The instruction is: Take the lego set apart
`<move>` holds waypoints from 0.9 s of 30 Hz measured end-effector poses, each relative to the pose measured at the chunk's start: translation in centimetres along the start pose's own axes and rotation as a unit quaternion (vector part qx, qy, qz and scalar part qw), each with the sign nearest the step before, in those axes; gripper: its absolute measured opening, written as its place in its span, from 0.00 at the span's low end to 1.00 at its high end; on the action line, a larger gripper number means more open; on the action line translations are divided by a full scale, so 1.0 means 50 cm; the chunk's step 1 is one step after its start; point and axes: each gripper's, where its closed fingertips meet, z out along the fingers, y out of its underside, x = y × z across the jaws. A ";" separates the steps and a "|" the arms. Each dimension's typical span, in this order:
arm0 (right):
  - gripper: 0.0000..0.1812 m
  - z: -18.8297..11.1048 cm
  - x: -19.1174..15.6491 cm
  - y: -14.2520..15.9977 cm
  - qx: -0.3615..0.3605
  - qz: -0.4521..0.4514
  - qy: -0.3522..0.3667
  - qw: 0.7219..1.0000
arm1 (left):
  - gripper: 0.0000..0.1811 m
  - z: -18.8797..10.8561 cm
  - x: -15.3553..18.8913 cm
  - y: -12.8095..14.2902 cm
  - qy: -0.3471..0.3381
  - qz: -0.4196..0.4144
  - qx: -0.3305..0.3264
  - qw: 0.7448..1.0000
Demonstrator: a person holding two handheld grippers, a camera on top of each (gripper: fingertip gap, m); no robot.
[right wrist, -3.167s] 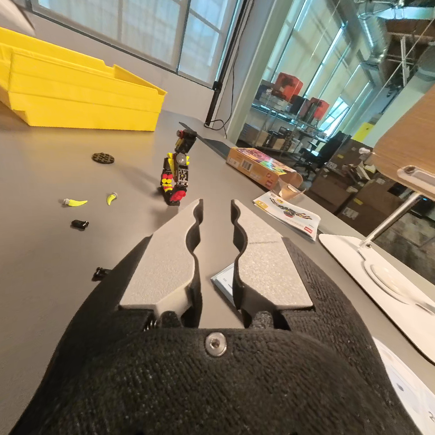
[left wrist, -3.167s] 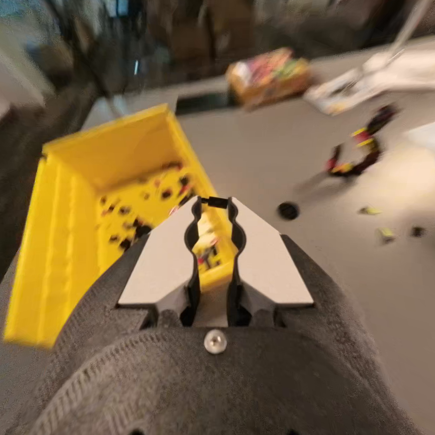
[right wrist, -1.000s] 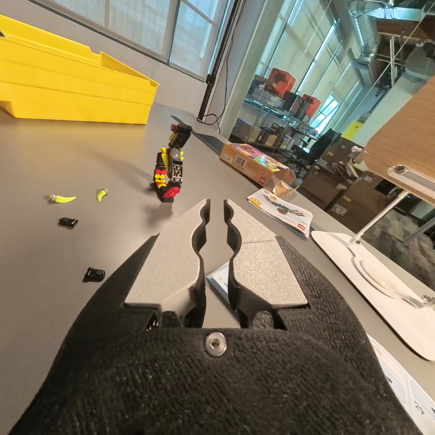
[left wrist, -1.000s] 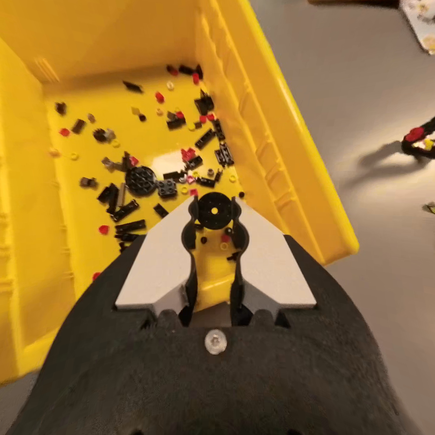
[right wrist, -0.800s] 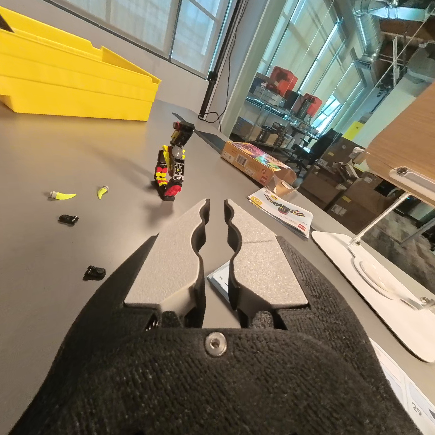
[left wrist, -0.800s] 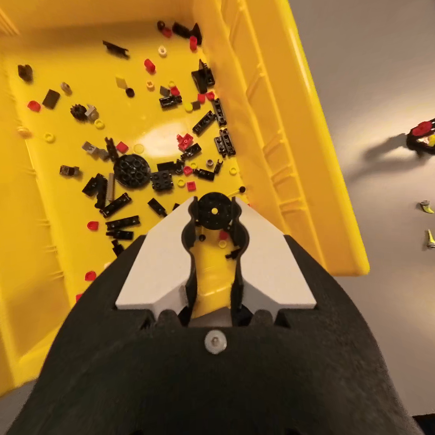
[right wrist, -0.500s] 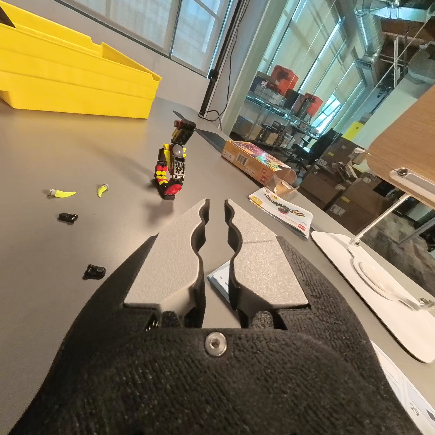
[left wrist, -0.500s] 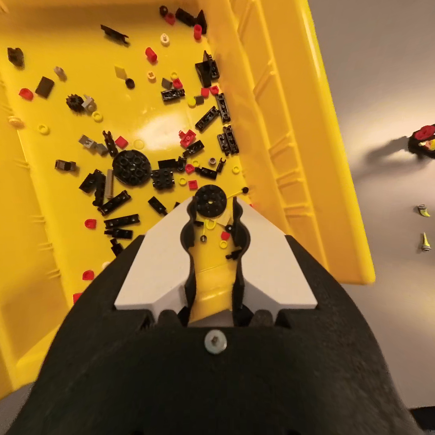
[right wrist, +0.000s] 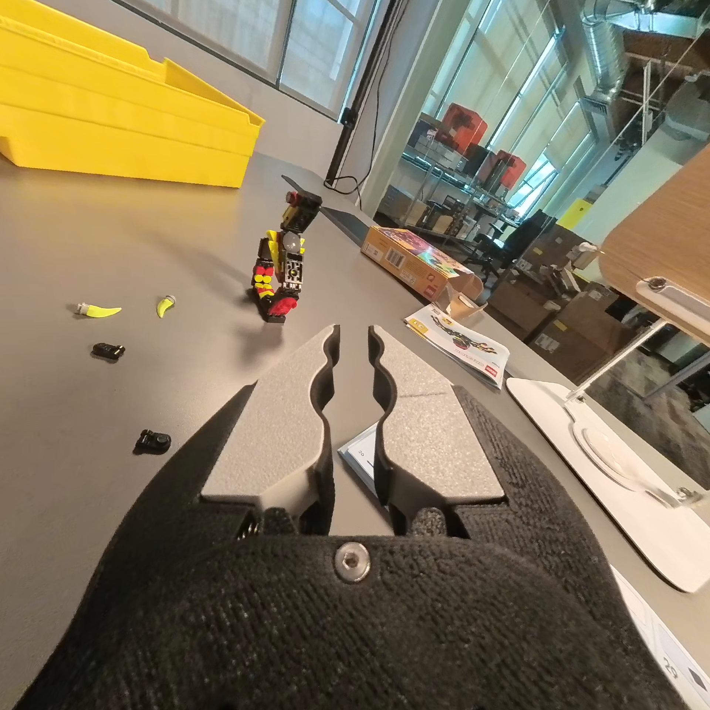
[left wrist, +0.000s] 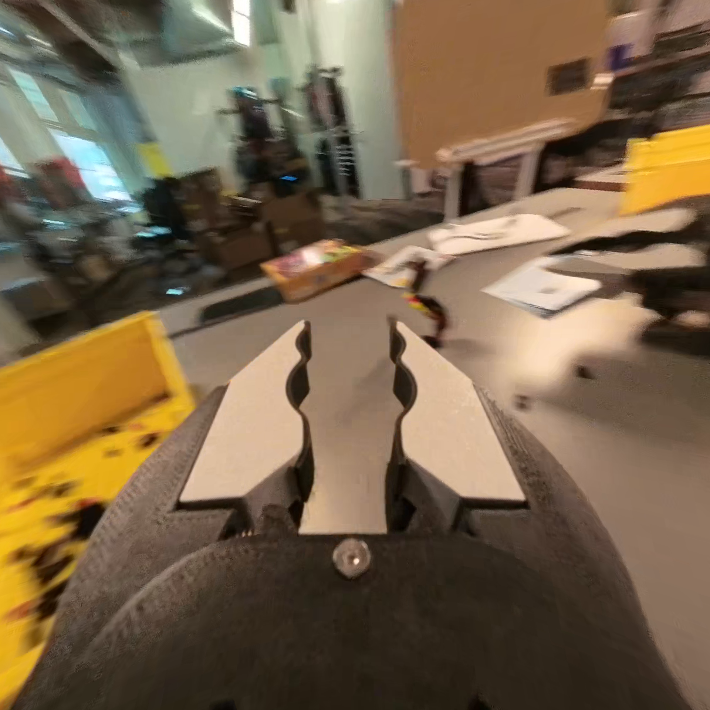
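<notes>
Currently the lego set (right wrist: 285, 269), a partly stripped black, red and yellow figure, stands upright on the tabletop (right wrist: 115, 238), well apart from the yellow bin (right wrist: 126, 126) that holds loose parts. Two yellow claws (right wrist: 100, 309) and small black pieces (right wrist: 153, 442) lie scattered near it, likely awaiting transfer. The left hand-held gripper (left wrist: 349, 326) is parted wide and empty, aimed toward the figure; the right hand-held gripper (right wrist: 353, 331) idles low, narrowly parted, holding nothing.
</notes>
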 end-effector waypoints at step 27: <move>0.08 0.014 -0.014 0.017 -0.036 -0.038 0.003 0.999 | 0.05 0.102 0.249 0.240 0.127 -0.039 -0.301 0.944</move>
